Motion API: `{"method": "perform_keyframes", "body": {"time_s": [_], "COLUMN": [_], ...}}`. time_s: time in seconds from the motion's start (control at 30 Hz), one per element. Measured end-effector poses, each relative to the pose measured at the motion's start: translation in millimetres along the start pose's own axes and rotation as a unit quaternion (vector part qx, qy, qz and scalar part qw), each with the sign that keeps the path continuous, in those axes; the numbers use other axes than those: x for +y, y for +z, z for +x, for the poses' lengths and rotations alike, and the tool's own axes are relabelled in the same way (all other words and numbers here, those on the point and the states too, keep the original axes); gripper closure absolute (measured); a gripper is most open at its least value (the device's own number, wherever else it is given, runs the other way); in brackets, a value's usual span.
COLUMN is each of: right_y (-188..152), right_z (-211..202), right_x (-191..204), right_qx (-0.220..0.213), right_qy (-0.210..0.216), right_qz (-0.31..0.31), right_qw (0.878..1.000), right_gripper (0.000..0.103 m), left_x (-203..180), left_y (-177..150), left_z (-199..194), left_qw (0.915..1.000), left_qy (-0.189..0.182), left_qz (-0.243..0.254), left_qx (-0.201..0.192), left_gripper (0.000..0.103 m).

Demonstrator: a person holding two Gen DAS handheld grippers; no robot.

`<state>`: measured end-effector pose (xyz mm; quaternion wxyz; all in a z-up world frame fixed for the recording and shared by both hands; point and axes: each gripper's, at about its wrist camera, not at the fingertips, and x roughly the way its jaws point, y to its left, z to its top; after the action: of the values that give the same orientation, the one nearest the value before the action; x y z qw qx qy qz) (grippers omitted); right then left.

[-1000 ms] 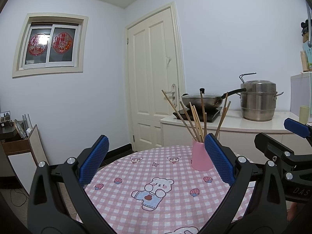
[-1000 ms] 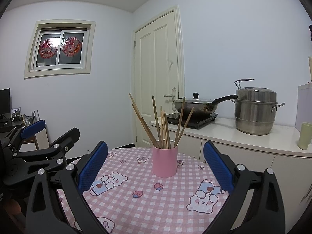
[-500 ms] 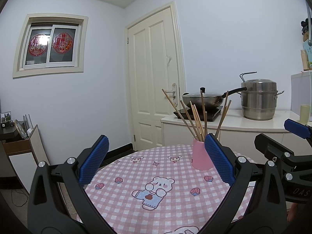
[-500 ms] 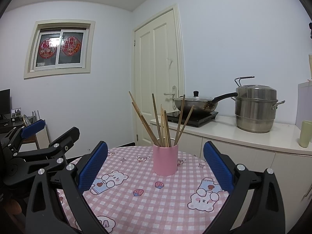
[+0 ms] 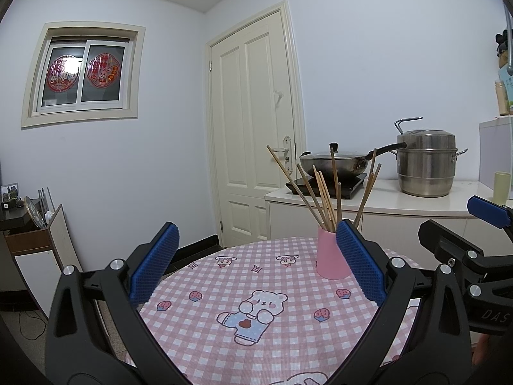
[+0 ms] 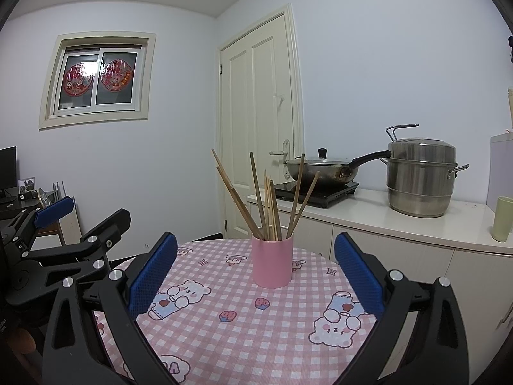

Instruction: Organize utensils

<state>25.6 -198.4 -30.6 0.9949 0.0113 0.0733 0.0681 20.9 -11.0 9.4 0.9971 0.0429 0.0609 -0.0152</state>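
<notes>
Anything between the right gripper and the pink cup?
Nothing visible. The right gripper is open, facing the pink cup of chopsticks; only bare tablecloth lies between.

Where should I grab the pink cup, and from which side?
Grip the pink cup around its bare lower wall, coming in level from the front with the open right gripper. The chopsticks fan out above the rim, so a top approach looks blocked.

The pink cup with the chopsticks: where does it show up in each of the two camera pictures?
Left wrist view: the pink cup sits right of centre, partly behind the left gripper's right finger.
Right wrist view: the cup stands at centre, between the right gripper's open fingers.
Shared landmark: the steel steamer pot on the counter.
</notes>
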Motion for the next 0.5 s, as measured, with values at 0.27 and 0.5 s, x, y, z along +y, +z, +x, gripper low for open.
{"method": "perform_keyframes", "body": {"time_s": [0.27, 0.5], "right_y": [0.2, 0.0], "right_z": [0.6, 2.1], "right_x": [0.1, 0.0], "right_qx": [0.0, 0.002], "right_qy": [0.0, 0.0], "right_qz": [0.0, 0.0], "right_qw": [1.0, 1.0], "right_gripper": [0.008, 0.008], "left_x": [1.4, 2.1], "left_y": [-2.2, -2.2], "left_z": [1.2, 1.9], "left_qw": [1.0, 1.0], "left_qy": [0.001, 0.003], "left_qz": [-0.001, 0.001], "left_qx": [0.001, 0.002], "left_gripper": [0.006, 0.006]}}
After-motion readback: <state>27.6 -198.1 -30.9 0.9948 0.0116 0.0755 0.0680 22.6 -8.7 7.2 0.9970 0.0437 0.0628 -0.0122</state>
